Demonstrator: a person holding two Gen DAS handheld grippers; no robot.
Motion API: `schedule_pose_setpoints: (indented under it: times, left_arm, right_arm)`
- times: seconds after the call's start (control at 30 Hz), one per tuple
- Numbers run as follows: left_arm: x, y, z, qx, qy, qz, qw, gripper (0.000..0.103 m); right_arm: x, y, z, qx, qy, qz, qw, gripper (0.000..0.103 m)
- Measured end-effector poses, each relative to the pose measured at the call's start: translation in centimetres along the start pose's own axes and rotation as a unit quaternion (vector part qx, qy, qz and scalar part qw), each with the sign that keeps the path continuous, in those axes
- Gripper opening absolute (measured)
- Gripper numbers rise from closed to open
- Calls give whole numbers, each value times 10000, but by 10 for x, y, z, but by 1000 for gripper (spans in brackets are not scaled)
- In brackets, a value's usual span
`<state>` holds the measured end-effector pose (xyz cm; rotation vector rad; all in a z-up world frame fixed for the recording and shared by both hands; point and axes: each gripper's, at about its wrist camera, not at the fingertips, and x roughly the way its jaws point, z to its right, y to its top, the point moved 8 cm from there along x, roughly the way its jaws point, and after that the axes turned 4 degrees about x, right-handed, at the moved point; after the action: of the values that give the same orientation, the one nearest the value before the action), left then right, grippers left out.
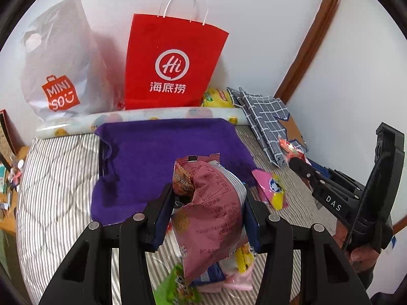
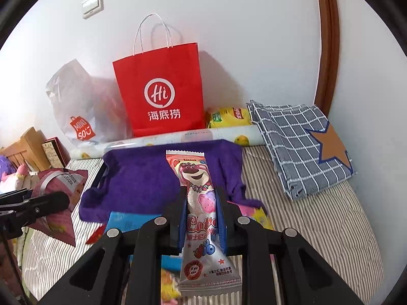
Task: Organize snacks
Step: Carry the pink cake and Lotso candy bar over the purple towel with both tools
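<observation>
While both packets are held clear of the striped bed [image 1: 58, 167], the step in hand reads as a carry, two snacks lifted from the loose heap near the front edge. Left to right: a white plastic bag [image 1: 61, 76] leans on the wall; beside it stands the red paper bag [image 1: 173, 63], upright and open at the top; before them lies the purple cloth [image 1: 165, 150]; a folded checked cloth [image 2: 302, 147] rests at the far right. The left gripper [image 1: 208, 198] has its jaws clamped on a puffy pink snack packet [image 1: 216, 216]. The right gripper [image 2: 201, 213] has its jaws pressed tight on a slim bear-printed packet [image 2: 198, 203], held upright. Other packets [image 1: 272, 190] lie on the bed below. The next move, judged from this, calls for bringing each packet to a chosen place, probably the purple cloth or the red bag, and letting go there; which one cannot be told.
</observation>
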<state>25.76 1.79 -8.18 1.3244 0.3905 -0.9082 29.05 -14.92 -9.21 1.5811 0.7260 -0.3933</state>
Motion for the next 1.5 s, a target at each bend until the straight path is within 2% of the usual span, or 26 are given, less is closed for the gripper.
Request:
schedule_pose_setpoints:
  times: [0.53, 0.8, 0.93, 1.13, 1.4, 1.5]
  left_arm:
    - [44, 67, -38, -41, 126, -49, 9999, 50]
    - [74, 89, -62, -172, 175, -19, 9997, 50]
    - [89, 86, -76, -221, 227, -82, 9995, 50]
    - [116, 72, -93, -273, 359, -407, 9982, 50]
    - [135, 59, -95, -341, 344, -685, 9965, 50]
    - [138, 57, -99, -348, 453, -726, 9957, 50]
  right_arm:
    - [71, 54, -5, -90, -11, 54, 9999, 19]
    - [106, 68, -5, -49, -15, -2, 10000, 19]
    - [126, 65, -5, -52, 20, -87, 9999, 19]
    - [152, 45, 3, -90, -39, -318, 9994, 19]
    - [166, 29, 12, 42, -72, -559, 9984, 19]
    - [170, 26, 12, -7, -122, -610, 9981, 19]
